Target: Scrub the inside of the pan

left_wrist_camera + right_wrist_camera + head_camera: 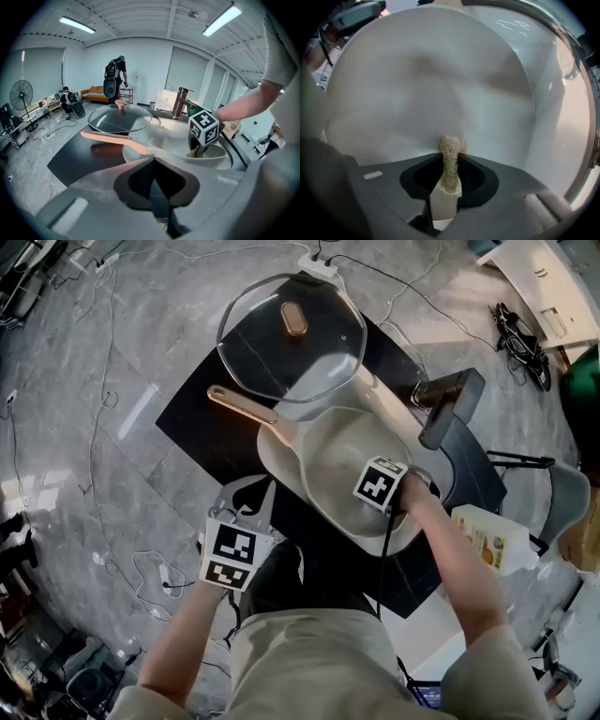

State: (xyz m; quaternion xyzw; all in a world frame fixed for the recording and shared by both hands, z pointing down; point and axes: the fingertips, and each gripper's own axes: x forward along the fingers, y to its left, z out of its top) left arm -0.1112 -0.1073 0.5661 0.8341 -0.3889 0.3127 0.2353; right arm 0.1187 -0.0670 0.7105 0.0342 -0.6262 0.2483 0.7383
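Scrubbing is the step: our right gripper (449, 178) pinches the scrubber (450, 146) at the inner wall of the pan (328, 460), beside the tap (450, 404). Our left gripper (156, 187) hangs closed, empty. Next we need firm sweeps across the wall

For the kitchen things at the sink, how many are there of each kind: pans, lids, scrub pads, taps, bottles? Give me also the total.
Pan: 1
Glass lid: 1
Scrub pad: 1
Tap: 1
Bottle: 1
Total: 5
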